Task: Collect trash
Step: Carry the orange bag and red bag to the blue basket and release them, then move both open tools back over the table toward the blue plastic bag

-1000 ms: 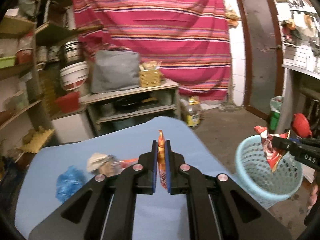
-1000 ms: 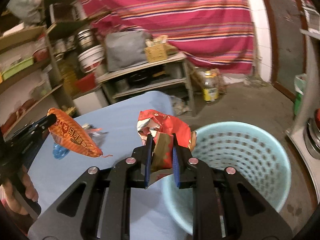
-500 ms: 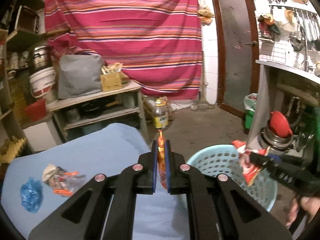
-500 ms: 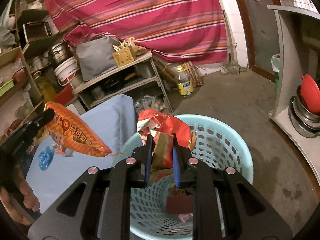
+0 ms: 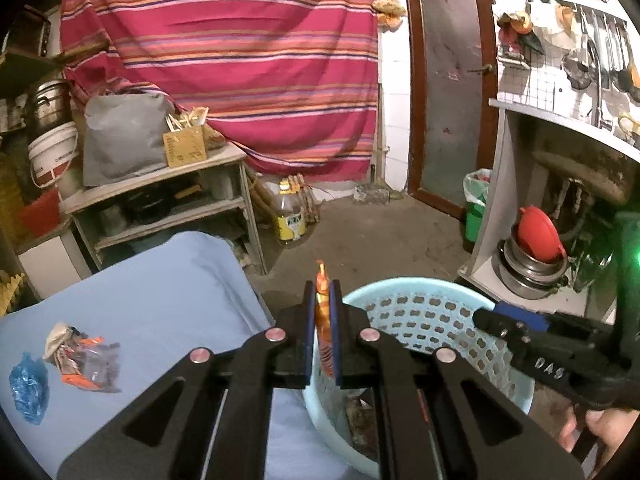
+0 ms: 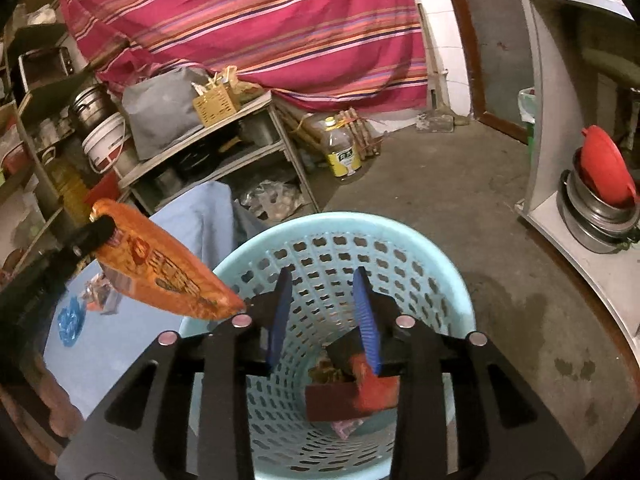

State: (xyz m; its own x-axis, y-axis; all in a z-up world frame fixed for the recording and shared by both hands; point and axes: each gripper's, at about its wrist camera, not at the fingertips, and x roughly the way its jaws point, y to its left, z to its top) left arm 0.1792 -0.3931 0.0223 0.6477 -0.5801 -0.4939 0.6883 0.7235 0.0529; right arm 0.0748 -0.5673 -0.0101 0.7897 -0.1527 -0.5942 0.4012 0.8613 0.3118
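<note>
Where the right gripper (image 6: 322,312) hangs over the pale blue basket (image 6: 448,264), its blue ribbed fingers (image 6: 368,316) are opening with nothing between them. Below, a red crumpled wrapper (image 6: 374,384) shows blurred inside the basket, partly hidden by the right finger; beside it lies a dark red box-like piece (image 6: 330,402), and a pinkish scrap under it is too small to make out. The basket is perforated plastic, round, its near rim cut off by the gripper body.

The left gripper (image 5: 322,322) is clamped on a glossy orange snack bag (image 6: 160,272), seen edge-on from its own camera as a thin strip just at the basket's rim. From the right wrist, the bag is a flat, tapering pouch with blurred print.

On the desk (image 5: 160,280), covered in smooth light-blue cloth, a heap of crinkled wrappers (image 5: 80,352) and a crumpled blue plastic scrap (image 5: 28,388) lie near each other. A hand (image 5: 600,432) is cut off at the frame edge.
</note>
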